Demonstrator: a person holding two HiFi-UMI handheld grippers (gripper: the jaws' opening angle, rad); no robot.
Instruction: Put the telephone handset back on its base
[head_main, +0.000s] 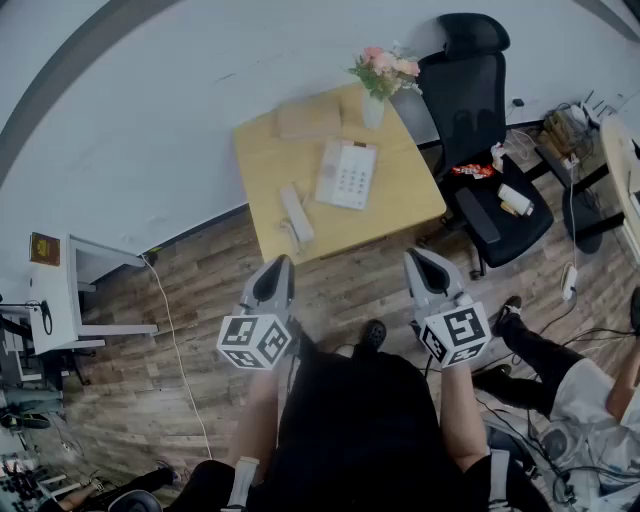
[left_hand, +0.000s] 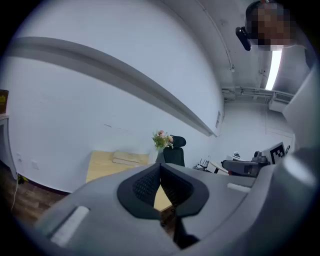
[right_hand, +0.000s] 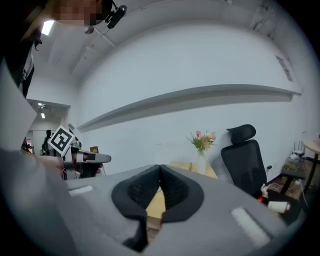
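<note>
Head view: one handset (head_main: 296, 214) lies on the table (head_main: 400, 215) by its front edge, just left of the one base (head_main: 346, 173) and off it; two tongs, left gripper (head_main: 284, 263) and right gripper (head_main: 414, 256), hang short of the table, well apart from the handset. Left gripper view: jaws pressed together, nothing between, table beyond. Right gripper view: jaws likewise closed and empty, one vase (right_hand: 201, 162) on the table, one chair (right_hand: 245, 160) beside it.
</note>
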